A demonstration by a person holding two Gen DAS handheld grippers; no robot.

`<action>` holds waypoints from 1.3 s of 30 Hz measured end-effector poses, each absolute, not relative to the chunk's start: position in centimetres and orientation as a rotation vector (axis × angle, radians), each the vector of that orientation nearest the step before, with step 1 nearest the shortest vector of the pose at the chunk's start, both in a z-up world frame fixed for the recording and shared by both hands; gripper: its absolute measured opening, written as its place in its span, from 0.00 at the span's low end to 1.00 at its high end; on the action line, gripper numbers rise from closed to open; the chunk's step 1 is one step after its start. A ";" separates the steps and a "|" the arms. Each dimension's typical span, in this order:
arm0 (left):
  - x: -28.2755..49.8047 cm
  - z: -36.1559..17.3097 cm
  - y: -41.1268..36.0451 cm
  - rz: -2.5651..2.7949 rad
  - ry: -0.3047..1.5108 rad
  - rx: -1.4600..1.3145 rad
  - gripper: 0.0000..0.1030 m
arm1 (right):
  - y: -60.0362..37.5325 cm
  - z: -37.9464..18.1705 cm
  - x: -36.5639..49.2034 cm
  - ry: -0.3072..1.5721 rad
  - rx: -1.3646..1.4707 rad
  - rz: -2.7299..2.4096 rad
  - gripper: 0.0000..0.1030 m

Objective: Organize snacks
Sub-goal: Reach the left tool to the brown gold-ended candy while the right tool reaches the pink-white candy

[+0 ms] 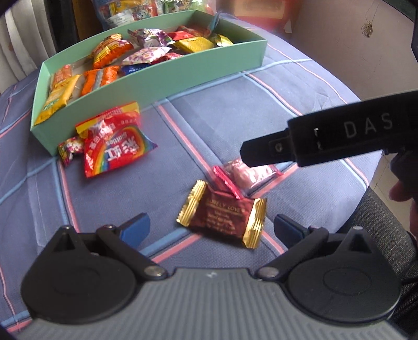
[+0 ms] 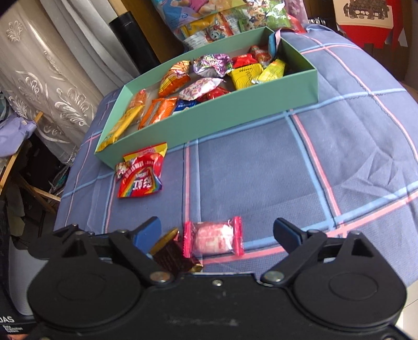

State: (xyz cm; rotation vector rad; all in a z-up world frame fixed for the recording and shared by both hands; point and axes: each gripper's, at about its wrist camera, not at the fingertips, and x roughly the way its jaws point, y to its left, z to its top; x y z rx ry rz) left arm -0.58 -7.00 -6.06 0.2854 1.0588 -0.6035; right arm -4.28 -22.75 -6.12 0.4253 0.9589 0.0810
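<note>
Snacks lay loose before the green box.
Left tongs gaped around the maroon candy; right tongs stood wide around the pink candy, box at twelve o'clock.

- A home, plainly: a checked blue cloth with pink and pale-blue lines covers the surface mid-frame.
- Upper left, embroidered lace curtains hang by the window.
- Top centre, family-size snack bags lean behind a green box of sweets.
- Lower left, household clutter.
</note>
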 end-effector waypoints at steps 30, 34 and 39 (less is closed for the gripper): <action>3.2 -7.7 -6.4 -0.465 1.027 0.205 1.00 | -22.8 -7.8 0.2 0.963 0.421 0.196 0.47; 3.9 -8.0 -5.7 -0.400 1.016 0.215 1.00 | -22.3 -8.1 1.0 0.981 0.405 0.214 0.47; 4.9 -7.8 -3.3 -0.375 1.035 0.178 1.00 | -22.0 -8.3 1.0 1.004 0.370 0.237 0.47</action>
